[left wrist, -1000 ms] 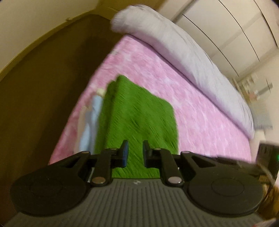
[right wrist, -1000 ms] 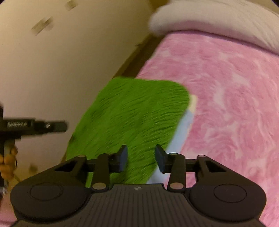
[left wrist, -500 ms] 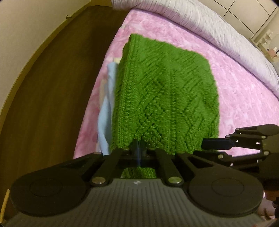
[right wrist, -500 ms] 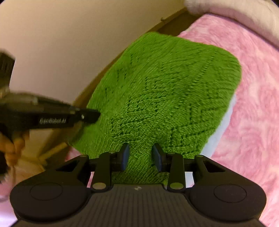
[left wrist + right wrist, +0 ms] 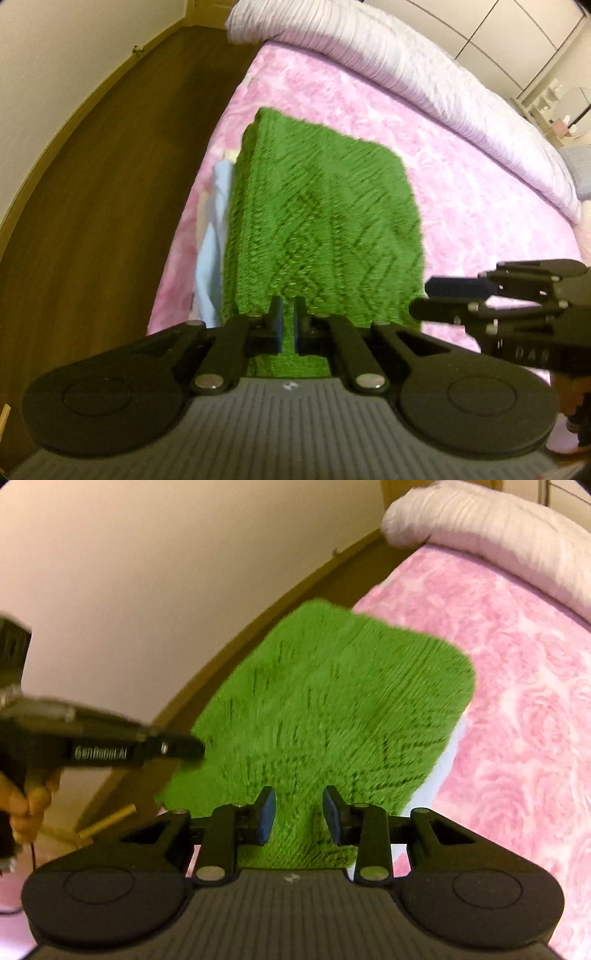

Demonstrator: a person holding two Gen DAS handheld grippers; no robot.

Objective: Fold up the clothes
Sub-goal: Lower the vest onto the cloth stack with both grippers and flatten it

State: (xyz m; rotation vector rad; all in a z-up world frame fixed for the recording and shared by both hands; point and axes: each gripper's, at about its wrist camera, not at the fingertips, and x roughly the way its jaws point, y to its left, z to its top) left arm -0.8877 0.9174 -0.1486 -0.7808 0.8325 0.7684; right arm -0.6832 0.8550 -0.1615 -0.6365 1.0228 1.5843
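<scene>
My left claw (image 5: 288, 325), nearly closed, pinches the near edge of a folded green sweater (image 5: 325, 221) mid-frame on the pink bed (image 5: 461, 177); my right claw (image 5: 298, 814) gapes.

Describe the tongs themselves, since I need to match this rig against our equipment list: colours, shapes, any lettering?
Both tongs are matte black: a ribbed grey-black body, two round discs at the sides, linkage arms with silver rivets, and blue pads on the fingertips. The left tongs and the right tongs look alike. Seen side-on from the right wrist view, the left one carries pale lettering, roughly "GenRobot.AI". A bare hand grips its handle.
</scene>
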